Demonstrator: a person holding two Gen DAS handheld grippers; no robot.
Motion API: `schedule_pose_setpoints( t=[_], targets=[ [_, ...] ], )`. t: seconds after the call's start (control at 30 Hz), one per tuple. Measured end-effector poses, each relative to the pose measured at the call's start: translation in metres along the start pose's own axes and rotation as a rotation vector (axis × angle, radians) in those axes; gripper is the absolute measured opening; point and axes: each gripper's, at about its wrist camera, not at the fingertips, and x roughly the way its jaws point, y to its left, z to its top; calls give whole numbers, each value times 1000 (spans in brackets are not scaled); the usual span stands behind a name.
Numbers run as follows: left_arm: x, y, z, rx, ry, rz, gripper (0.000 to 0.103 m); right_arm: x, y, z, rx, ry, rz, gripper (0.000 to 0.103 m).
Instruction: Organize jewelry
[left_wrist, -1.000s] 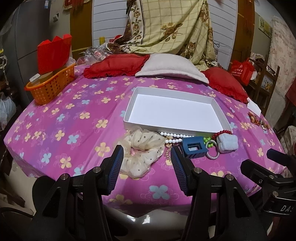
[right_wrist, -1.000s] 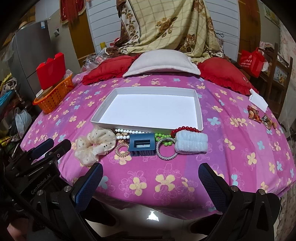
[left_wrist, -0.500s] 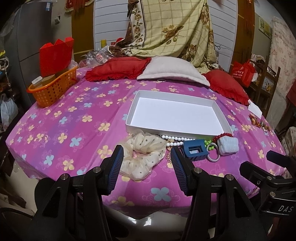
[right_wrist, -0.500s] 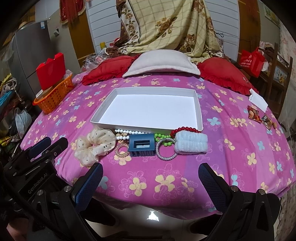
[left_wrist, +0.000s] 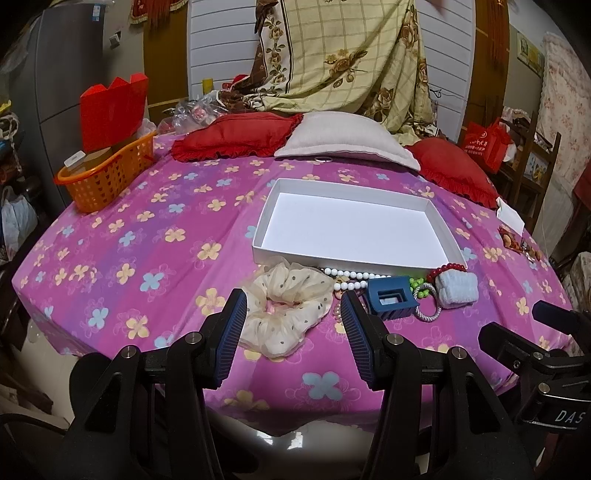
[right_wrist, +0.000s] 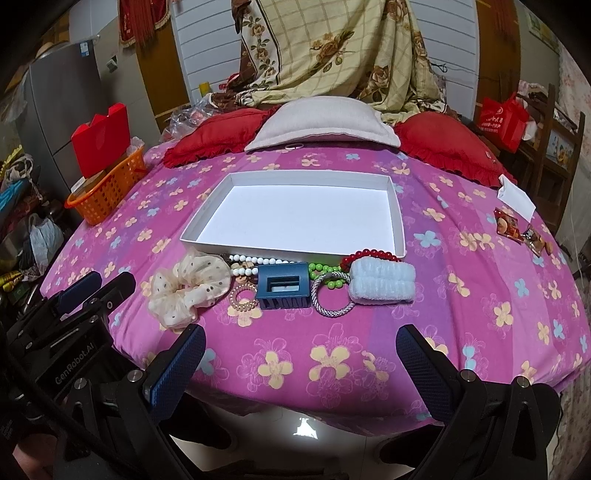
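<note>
Below both spread, empty claws, left claw (left_wrist: 291, 332) and right claw (right_wrist: 299, 363), tangled white bead necklace (right_wrist: 255, 263) risks dragging neighbouring cream scrunchie (right_wrist: 190, 288).

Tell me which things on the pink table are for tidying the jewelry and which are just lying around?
For the job:
white tray, with nothing in it
cream scrunchie
white bead necklace
blue claw clip
green bead bracelet
silver bangle
red bead bracelet
pale blue band

Just lying about:
orange basket
red cushions
grey pillow
snack packets
</note>
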Motion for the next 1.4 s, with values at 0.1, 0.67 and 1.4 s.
schedule_pose_setpoints(
  t=[0.1, 0.67, 1.4],
  targets=[
    [0, 0, 0, 1, 2, 0, 53, 0, 0, 0, 0, 0, 0, 102],
    [8, -1, -8, 1, 16, 9, 53, 5, 1, -4, 2, 15, 1, 102],
    [30, 17, -2, -32, 58, -6, 53, 34, -16, 12, -7, 54, 48, 102]
  ],
)
